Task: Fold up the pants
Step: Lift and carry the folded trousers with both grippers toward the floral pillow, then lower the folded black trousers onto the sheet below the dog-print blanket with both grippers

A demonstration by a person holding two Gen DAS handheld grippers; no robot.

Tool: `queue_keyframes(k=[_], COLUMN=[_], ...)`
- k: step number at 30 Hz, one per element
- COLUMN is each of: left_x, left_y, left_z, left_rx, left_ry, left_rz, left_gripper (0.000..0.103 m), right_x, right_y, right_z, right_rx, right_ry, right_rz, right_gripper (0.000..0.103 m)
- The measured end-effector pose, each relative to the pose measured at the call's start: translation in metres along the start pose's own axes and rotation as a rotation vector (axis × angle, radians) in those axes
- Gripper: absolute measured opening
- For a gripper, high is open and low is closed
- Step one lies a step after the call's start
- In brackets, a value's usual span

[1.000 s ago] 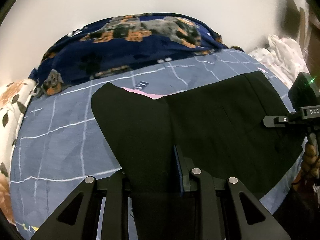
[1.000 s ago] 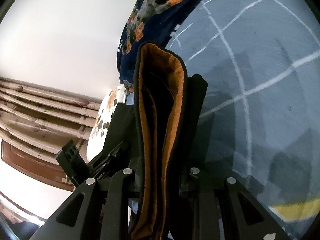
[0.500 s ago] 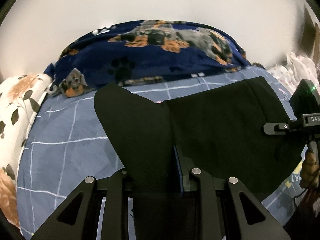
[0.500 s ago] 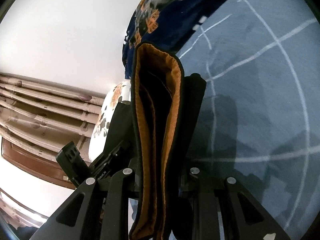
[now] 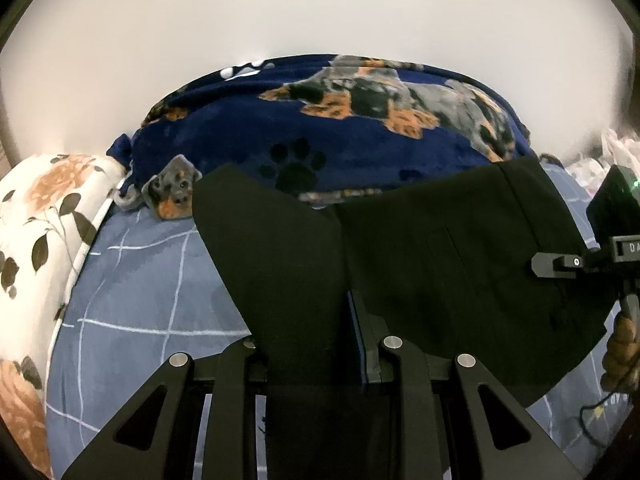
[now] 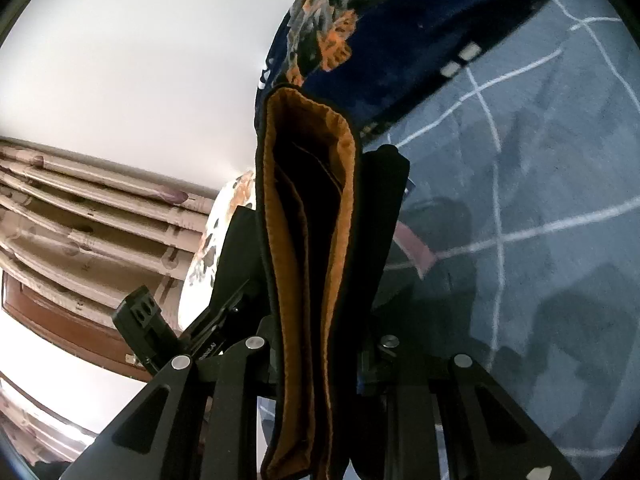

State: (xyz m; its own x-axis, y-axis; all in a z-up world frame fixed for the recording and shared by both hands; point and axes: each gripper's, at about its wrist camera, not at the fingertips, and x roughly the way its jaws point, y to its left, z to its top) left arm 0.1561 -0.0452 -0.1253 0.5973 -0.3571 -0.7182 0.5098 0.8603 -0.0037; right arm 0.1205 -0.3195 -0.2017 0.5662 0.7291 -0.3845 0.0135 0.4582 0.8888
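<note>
Between left fingers: black pants (image 5: 420,280) leg, left gripper (image 5: 312,344) clamped on it.
Between right fingers: orange-lined waistband, right gripper (image 6: 320,344) clamped.
Beyond fingers: bed (image 5: 152,288), dog-print blanket (image 5: 340,132).

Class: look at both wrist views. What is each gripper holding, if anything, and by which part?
Both hold the black pants. The left gripper is shut on a black edge at the leg side; the right gripper is shut on the orange-lined waistband.

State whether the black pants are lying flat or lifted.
Lifted: the black pants hang clamped between the left gripper and right gripper, above the bedsheet.
</note>
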Motion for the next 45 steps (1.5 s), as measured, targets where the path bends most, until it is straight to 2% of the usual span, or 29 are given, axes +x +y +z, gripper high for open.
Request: queue_keyframes(k=[15, 39, 45], left_x=[0.043, 0.082, 0.088], left_y=[0.019, 0.030, 0.034], left_z=[0.029, 0.029, 0.023], left_rx=[-0.016, -0.042, -0.046], left_ry=[-0.010, 0.028, 0.030], left_rz=[0.025, 0.034, 0.043], left_gripper=[0.025, 0.025, 0.025], right_x=[0.016, 0.022, 0.021], right_y=[-0.011, -0.037, -0.038], right_z=[0.028, 0.038, 0.036], right_rx=[0.020, 0.057, 0.055], right_ry=[-0.029, -0.043, -0.044], right_rz=[0.013, 0.012, -0.011], right_gripper=[0.022, 0.022, 0.022])
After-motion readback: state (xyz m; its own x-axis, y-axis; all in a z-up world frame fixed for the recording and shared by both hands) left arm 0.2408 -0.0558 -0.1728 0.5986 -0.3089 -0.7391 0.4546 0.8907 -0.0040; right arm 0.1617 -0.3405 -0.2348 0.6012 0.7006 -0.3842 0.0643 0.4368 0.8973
